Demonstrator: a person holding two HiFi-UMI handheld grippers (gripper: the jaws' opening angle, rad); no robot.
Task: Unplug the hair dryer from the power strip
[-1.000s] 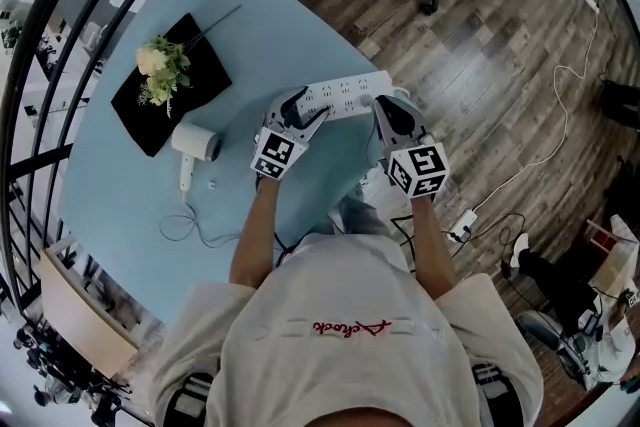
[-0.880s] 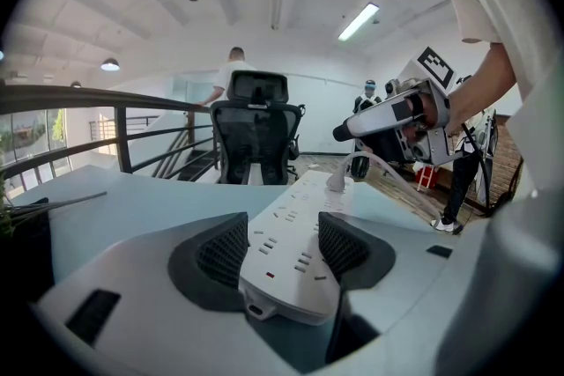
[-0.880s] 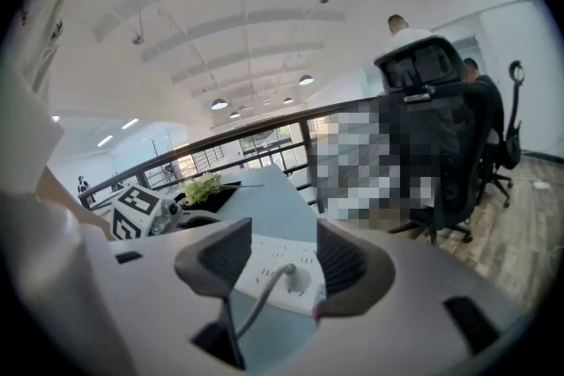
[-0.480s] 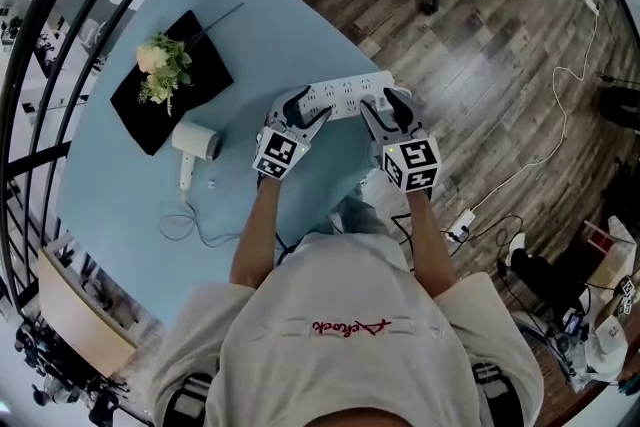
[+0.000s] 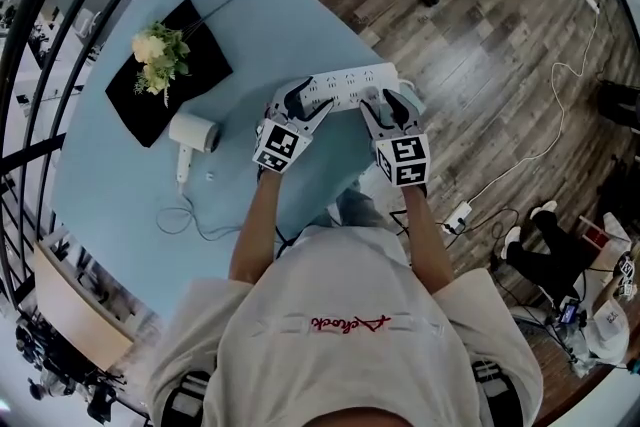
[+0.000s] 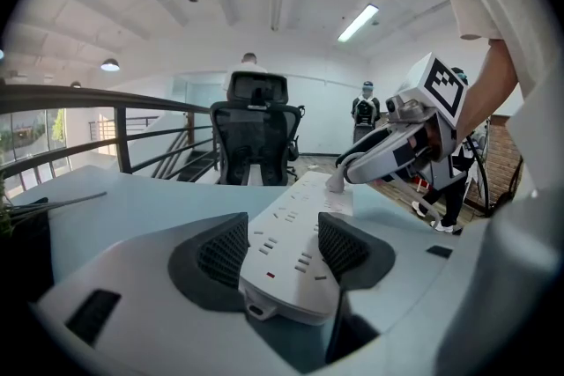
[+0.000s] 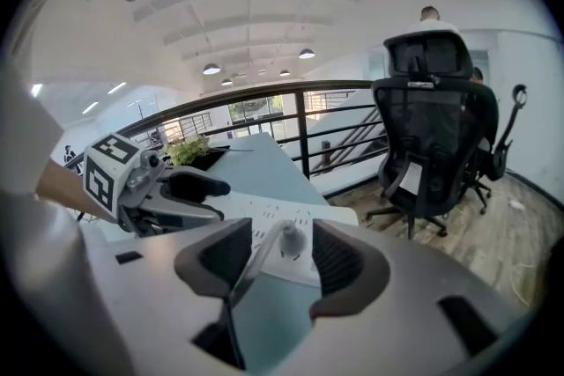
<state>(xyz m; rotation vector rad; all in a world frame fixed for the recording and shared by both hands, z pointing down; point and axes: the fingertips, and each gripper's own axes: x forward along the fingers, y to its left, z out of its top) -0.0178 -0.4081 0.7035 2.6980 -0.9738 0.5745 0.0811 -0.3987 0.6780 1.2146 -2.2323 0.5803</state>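
Hair dryer plug [image 7: 287, 235] between right claw [image 7: 280, 253] jaws, just parted; shirt script [image 5: 348, 324] illegible.

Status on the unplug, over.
Left tool clamped on white power strip. Right tool just opened, straddling the white plug, not gripping. Plug seated. Nothing in the way.

Bright, even indoor light: ceiling strip light [image 6: 357, 24], pendant lamps [image 7: 211, 69]. Shadows soft. Heavy fisheye bending, black vignette at corners. Right gripper [image 7: 284, 249] body close-up, soft-focus.

Smooth matt white plastic noted on power strip [image 6: 295, 264] between the jaws; pads [image 6: 220, 253] ribbed black rubber; bench [image 6: 123, 207] beyond smooth, matt.
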